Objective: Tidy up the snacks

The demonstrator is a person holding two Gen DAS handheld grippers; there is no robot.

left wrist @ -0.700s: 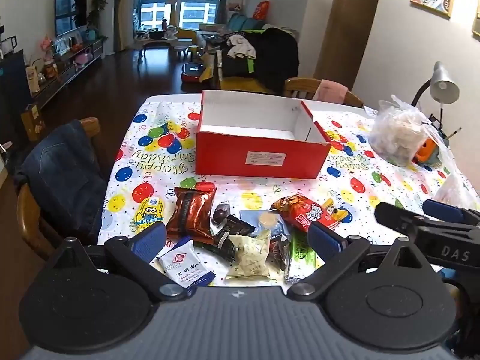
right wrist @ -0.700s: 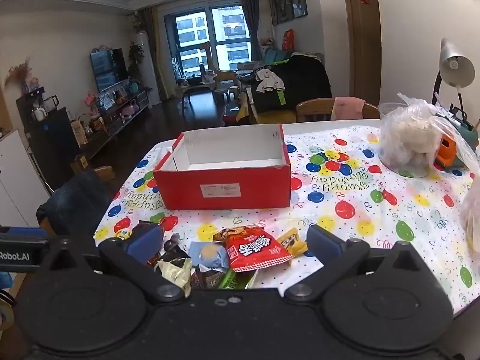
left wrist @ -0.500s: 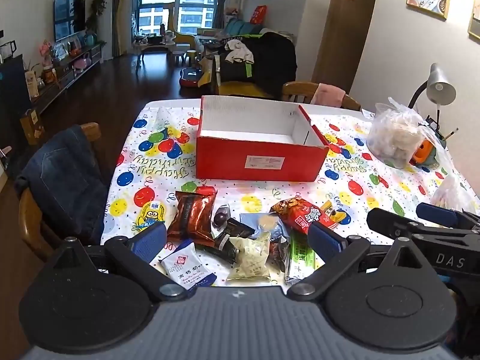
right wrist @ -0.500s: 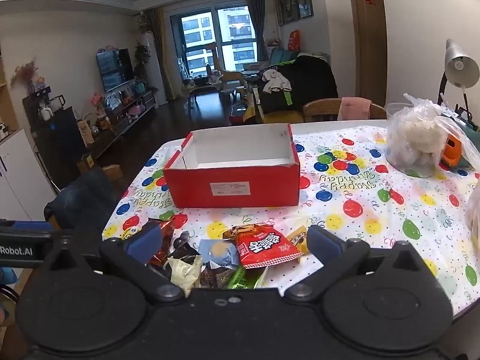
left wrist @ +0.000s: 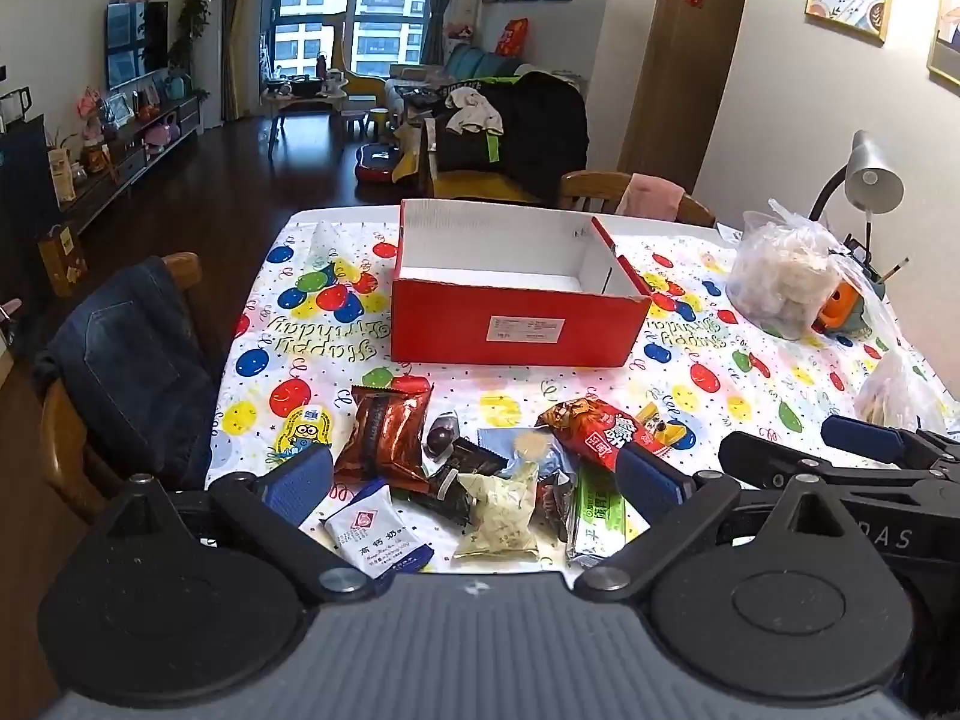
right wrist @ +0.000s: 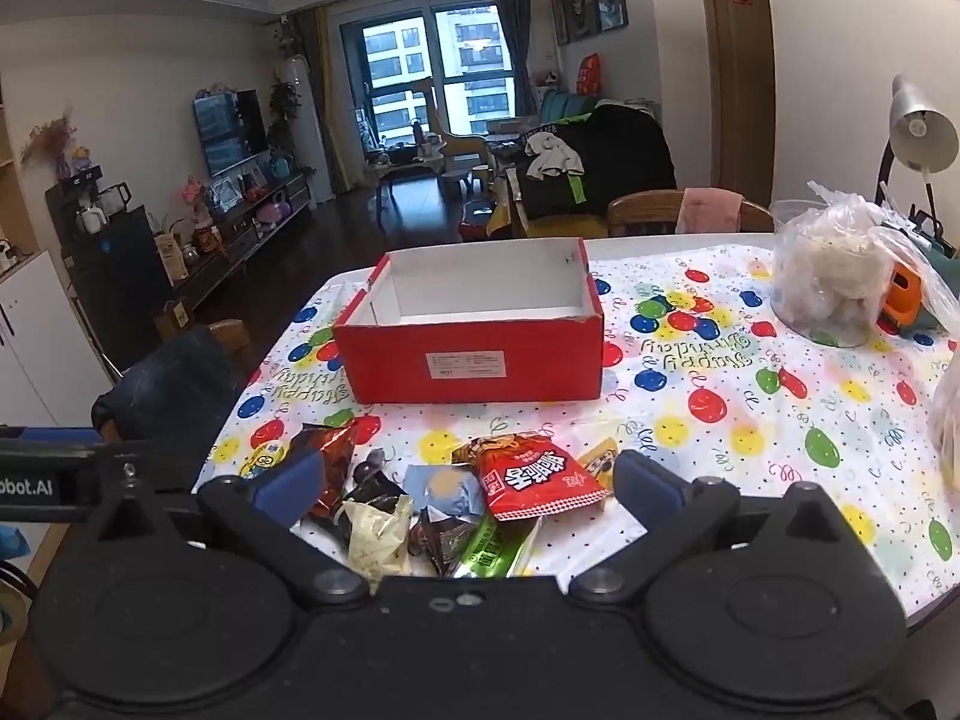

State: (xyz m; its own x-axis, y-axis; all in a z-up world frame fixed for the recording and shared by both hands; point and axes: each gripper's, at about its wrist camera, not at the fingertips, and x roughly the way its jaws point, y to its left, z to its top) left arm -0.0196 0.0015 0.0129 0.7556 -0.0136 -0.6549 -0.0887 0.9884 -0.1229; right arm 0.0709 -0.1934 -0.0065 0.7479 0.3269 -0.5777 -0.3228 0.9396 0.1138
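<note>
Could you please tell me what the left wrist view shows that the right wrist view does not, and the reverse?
Only the left wrist view shows the white milk-candy packet, and the right tool coming in from the right edge.

Only the right wrist view shows the white cabinet at the left, and the ceiling.

Both show the empty red box, the red snack bag in the snack pile, the green packet, the balloon tablecloth and the desk lamp. Each view's own tool is open over the pile, holding nothing.

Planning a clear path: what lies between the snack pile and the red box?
Only bare balloon-print tablecloth separates the snack pile from the red box, shown in both wrist views.
</note>
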